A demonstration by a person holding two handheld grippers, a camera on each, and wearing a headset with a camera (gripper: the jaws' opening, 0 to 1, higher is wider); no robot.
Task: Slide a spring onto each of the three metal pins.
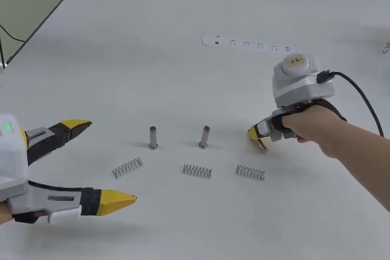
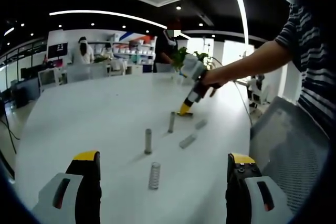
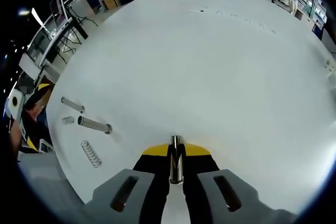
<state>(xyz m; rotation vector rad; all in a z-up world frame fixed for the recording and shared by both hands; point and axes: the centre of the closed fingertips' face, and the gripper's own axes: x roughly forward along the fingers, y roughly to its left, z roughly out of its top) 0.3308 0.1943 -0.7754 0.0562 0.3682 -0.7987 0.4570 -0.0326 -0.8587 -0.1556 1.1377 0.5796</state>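
Observation:
Two metal pins stand upright on the white table. In front of them lie three springs in a row. My right gripper is shut on a third pin, held low at the table surface just right of the standing pins. My left gripper hovers open at the near left with nothing between its jaws. In the left gripper view the nearest spring and a pin lie ahead of the open left gripper, and the right gripper is farther off.
A white power strip lies at the back of the table. A black cable runs from the right gripper toward the right. People and office furniture stand far behind the table in the left gripper view.

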